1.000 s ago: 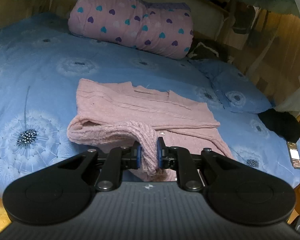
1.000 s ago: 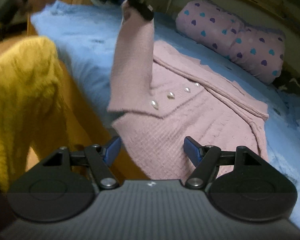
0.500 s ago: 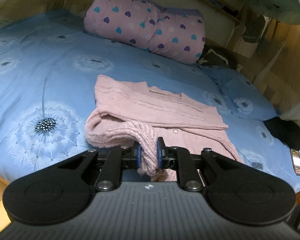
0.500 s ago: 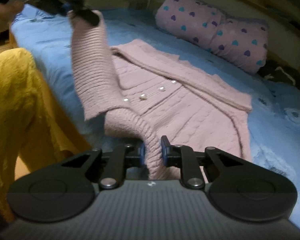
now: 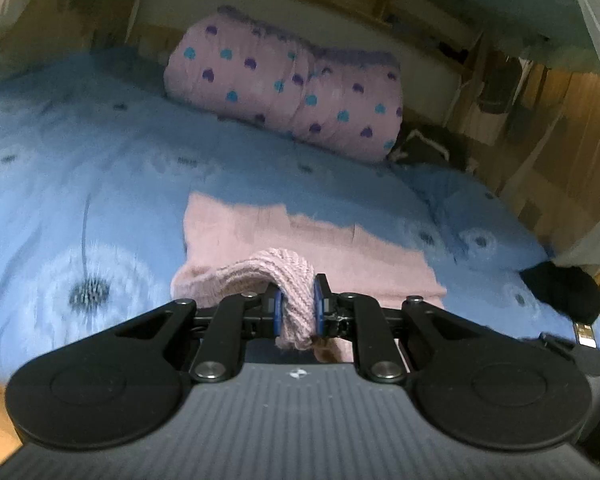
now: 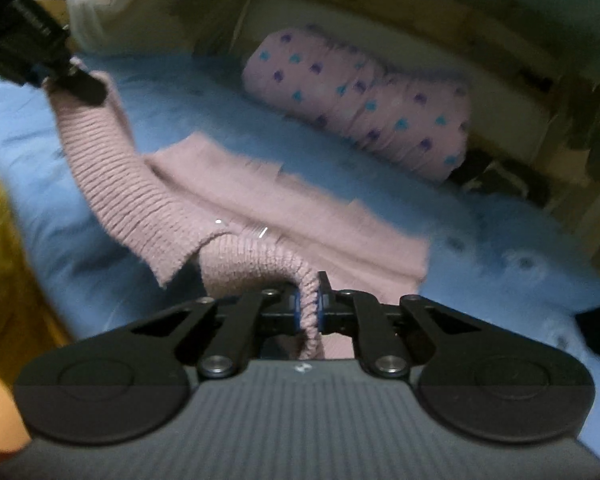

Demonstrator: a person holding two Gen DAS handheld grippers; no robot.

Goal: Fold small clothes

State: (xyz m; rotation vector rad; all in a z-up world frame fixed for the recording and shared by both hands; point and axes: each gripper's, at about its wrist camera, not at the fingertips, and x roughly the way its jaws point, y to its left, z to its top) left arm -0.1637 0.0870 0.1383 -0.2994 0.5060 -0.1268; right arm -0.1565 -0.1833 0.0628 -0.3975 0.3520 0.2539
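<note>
A pink knit cardigan [image 5: 300, 240] lies on the blue bed sheet [image 5: 80, 200]. My left gripper [image 5: 296, 308] is shut on a bunched fold of its ribbed edge, held up off the bed. In the right wrist view the cardigan [image 6: 300, 208] stretches from the left gripper [image 6: 72, 80], high at the upper left, down to my right gripper [image 6: 309, 308]. The right jaws are closing tight on the ribbed hem, and the pads press it from both sides. The lifted near edge hangs between the two grippers; the far half rests flat. Both views are motion-blurred.
A rolled pink quilt with hearts [image 5: 284, 88] lies against the headboard. A black cloth [image 5: 560, 292] and a phone-like object [image 5: 586, 330] sit at the bed's right edge. A yellow garment [image 6: 0, 280] fills the left side of the right wrist view.
The right jaws went from wide open around the hem to shut on it, and that gripper rose. The left gripper kept its grip and lifted the edge slightly.
</note>
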